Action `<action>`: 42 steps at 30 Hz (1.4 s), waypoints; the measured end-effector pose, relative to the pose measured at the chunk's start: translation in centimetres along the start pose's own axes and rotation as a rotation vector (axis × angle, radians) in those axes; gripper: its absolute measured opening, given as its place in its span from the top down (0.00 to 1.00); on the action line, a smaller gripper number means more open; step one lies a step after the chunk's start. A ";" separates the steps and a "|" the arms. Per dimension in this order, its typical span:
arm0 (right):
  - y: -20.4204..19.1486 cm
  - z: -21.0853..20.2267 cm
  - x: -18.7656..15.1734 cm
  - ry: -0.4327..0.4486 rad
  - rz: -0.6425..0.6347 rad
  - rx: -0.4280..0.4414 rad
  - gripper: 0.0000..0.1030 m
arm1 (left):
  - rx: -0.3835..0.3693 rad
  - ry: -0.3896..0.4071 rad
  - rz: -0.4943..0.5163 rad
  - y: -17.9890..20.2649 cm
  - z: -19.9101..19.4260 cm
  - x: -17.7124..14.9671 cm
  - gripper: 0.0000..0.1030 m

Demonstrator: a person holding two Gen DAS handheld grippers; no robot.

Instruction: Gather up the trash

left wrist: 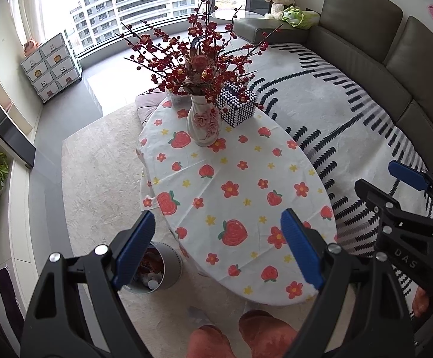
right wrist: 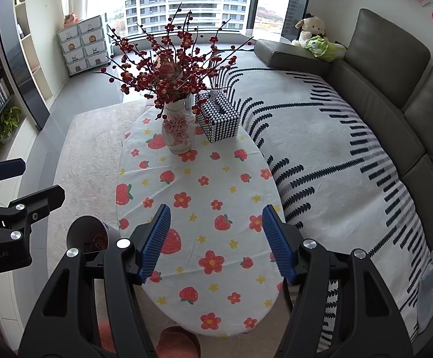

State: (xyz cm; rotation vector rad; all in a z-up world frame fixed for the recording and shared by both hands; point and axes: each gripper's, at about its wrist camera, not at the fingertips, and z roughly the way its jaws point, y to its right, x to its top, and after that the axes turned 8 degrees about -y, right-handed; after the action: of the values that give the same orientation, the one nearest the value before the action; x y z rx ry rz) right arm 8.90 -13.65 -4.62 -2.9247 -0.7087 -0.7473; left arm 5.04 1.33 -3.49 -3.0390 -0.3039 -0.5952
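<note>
A grey round trash bin (left wrist: 159, 271) stands on the carpet left of the oval table (left wrist: 240, 197); wrappers and a bottle lie inside it. It also shows in the right wrist view (right wrist: 88, 235), partly hidden behind my finger. My left gripper (left wrist: 219, 244) is open and empty, held above the table's near end. My right gripper (right wrist: 216, 238) is open and empty above the table; it also shows at the right edge of the left wrist view (left wrist: 389, 185). The strawberry tablecloth (right wrist: 204, 208) shows no loose trash on it.
A white vase (left wrist: 203, 125) with red blossom branches and a beaded tissue box (left wrist: 236, 104) stand at the table's far end. A grey sofa (right wrist: 395, 95) with a patterned throw curves along the right. A drawer unit (left wrist: 52, 65) stands by the window. My slippers (left wrist: 246, 337) are at the table's near end.
</note>
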 end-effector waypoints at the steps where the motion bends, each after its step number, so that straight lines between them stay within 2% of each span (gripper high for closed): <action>1: 0.0 0.0 0.0 0.000 0.000 0.000 0.40 | -0.003 0.000 0.000 0.0 0.0 0.0 0.17; 11: 0.0 0.0 0.0 0.002 0.001 0.002 0.40 | -0.026 0.011 0.007 -0.2 -0.2 -0.2 0.17; 23: 0.0 0.1 0.2 0.003 -0.001 0.003 0.40 | 0.004 0.017 0.020 -0.1 -0.3 -0.1 0.16; 25: 0.0 0.1 0.2 0.003 -0.002 0.002 0.40 | 0.012 0.021 0.025 -0.1 -0.3 -0.2 0.13; 35: -0.1 0.0 0.4 0.004 -0.004 0.001 0.40 | 0.069 0.057 0.061 0.5 -0.8 -0.4 0.10; 42: 0.0 -0.2 0.4 0.009 -0.005 -0.002 0.40 | 0.048 0.044 0.051 0.3 -0.8 -0.4 0.10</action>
State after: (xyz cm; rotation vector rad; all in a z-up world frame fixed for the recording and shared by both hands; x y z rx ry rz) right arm 9.13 -13.52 -4.23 -2.9204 -0.7150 -0.7620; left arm 4.45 0.91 -2.93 -2.9732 -0.2357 -0.6403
